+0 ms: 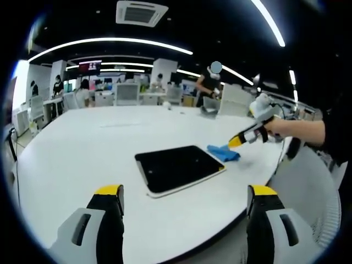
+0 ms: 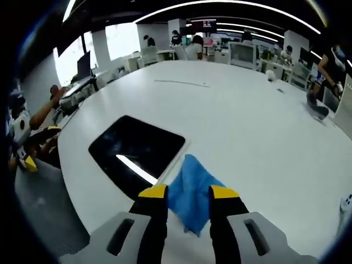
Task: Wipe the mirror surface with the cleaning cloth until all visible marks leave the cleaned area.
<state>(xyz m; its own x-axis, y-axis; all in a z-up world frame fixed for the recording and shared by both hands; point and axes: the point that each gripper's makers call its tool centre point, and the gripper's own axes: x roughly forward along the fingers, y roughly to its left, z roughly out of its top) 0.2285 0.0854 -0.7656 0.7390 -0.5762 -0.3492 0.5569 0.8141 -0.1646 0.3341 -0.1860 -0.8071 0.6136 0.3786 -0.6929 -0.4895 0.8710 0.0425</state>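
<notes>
Mirror (image 1: 179, 169) lies flat on the white table (image 1: 82, 148), blue cloth (image 2: 191, 192) just beside it (touching one edge); right gripper (image 2: 188, 193) hovers spread over the cloth, left gripper (image 1: 186, 193) spread wide

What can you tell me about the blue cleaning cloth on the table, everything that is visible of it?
The cleaning cloth is bright blue, soft-looking fabric, crumpled with folds rather than spread flat. It lies on the white table, at the edge of the dark mirror. The right gripper has its yellow-tipped jaws open on either side of it; whether they touch it cannot be told. In the left gripper view it lies beyond the mirror.
</notes>
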